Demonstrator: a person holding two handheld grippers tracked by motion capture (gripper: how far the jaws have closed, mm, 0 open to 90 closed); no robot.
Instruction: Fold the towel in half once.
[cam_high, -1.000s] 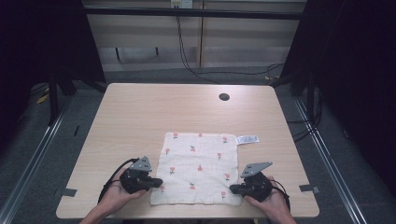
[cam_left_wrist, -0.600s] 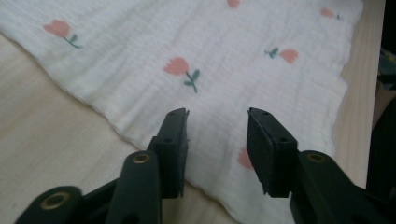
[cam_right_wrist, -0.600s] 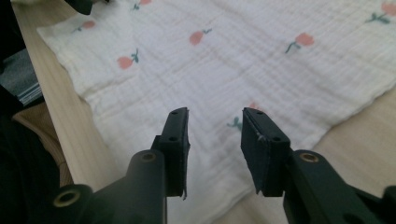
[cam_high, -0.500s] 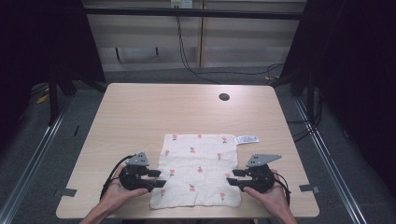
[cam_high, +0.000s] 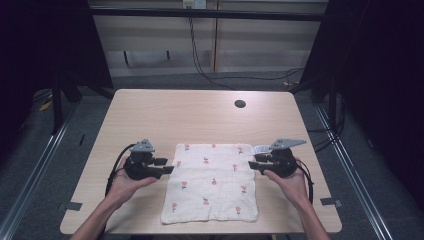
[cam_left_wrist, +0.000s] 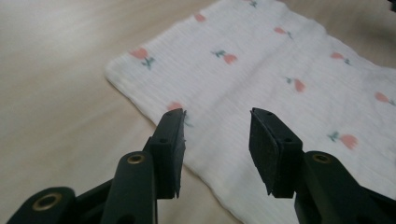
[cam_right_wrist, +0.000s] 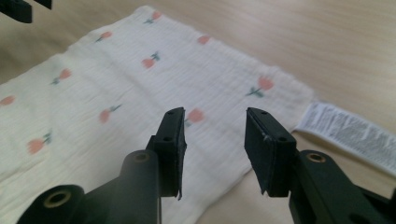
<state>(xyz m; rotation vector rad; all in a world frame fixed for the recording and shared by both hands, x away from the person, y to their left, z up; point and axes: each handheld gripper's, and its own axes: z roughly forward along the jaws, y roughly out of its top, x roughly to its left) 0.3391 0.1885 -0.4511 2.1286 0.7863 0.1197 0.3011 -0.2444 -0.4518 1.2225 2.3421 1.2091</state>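
My left tool and right tool, both half open and empty after closing slightly, flank the flower-print cloth on the worktop.

Pale wooden table, grey floor, dark surroundings, black cables

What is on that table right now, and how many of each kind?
Cloth, white with small red flowers: 1
White care label at the cloth's far right corner: 1
Hand-held grippers, left gripper and right gripper, each hovering at a side edge of the cloth with its fingers apart: 2
Total: 4
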